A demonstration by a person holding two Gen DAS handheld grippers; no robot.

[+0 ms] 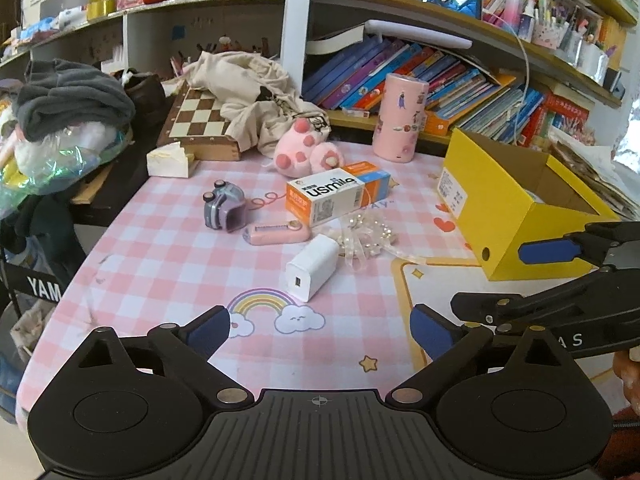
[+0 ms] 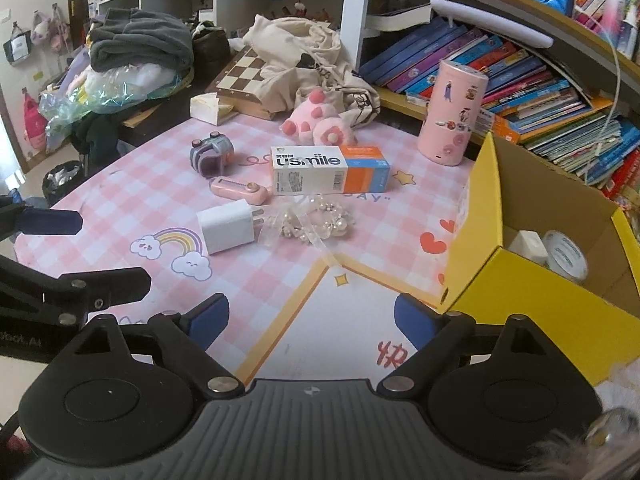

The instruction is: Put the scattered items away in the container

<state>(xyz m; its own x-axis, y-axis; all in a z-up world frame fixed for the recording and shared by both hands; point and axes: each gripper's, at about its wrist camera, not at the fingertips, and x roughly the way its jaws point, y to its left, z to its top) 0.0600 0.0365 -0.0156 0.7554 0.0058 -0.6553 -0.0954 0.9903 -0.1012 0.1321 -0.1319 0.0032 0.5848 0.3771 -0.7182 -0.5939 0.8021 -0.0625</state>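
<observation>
A yellow cardboard box [image 1: 504,216] [image 2: 516,276] stands open at the table's right; inside it lie a tape roll [image 2: 566,256] and a small white block [image 2: 528,246]. Scattered on the pink checked cloth are a white charger [image 1: 314,266] [image 2: 228,226], a bagged pearl trinket [image 1: 366,236] [image 2: 316,222], a pink comb case [image 1: 278,234] [image 2: 240,191], a usmile carton [image 1: 336,196] [image 2: 328,168], a purple toy car [image 1: 222,210] [image 2: 210,154] and pink plush paws [image 1: 306,152] [image 2: 316,120]. My left gripper [image 1: 320,334] is open, short of the charger. My right gripper [image 2: 310,324] is open beside the box.
A pink cylinder [image 1: 398,116] [image 2: 452,112] stands at the back by leaning books [image 1: 440,76]. A chessboard [image 1: 200,120], beige cloth bag [image 1: 248,88] and a tissue pack [image 1: 168,160] crowd the back left. Clothes and bags pile up at the left edge [image 1: 68,120].
</observation>
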